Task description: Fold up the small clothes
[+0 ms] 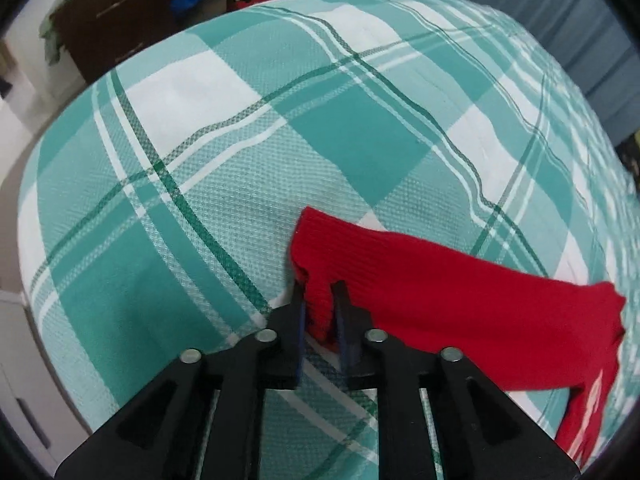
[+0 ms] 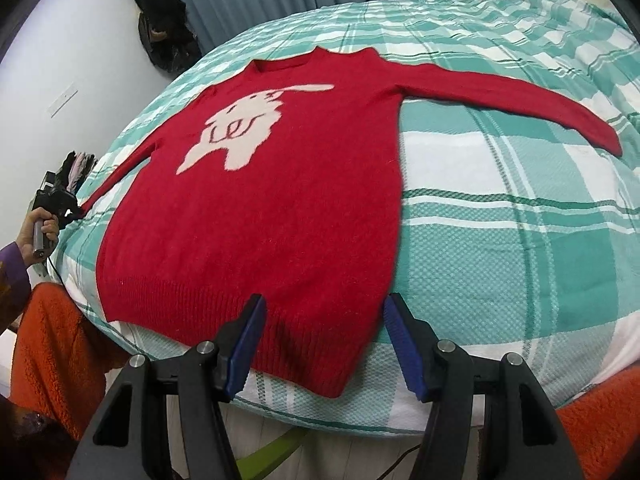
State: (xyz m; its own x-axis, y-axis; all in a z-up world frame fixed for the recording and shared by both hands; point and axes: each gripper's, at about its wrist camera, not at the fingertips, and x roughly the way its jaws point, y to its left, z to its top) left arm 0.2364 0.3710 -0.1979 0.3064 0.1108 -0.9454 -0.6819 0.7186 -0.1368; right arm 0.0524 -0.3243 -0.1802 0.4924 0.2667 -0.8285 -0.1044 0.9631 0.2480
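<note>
Sweater (image 2: 256,216) cuff (pinched, half-hidden) — left gripper (image 1: 320,308)

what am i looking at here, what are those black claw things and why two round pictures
Those black claws are hand-held grippers, one in each of a person's hands, each with a fisheye camera looking along its fingers. The left-hand view shows the left gripper pinching the cuff of a red sweater. The right-hand view shows the right gripper open, hovering over the sweater's hem. The sweater lies flat, front up, sleeves spread, on a green-and-white plaid bedspread. At that view's left edge you see the person's hand holding the other gripper.
</note>
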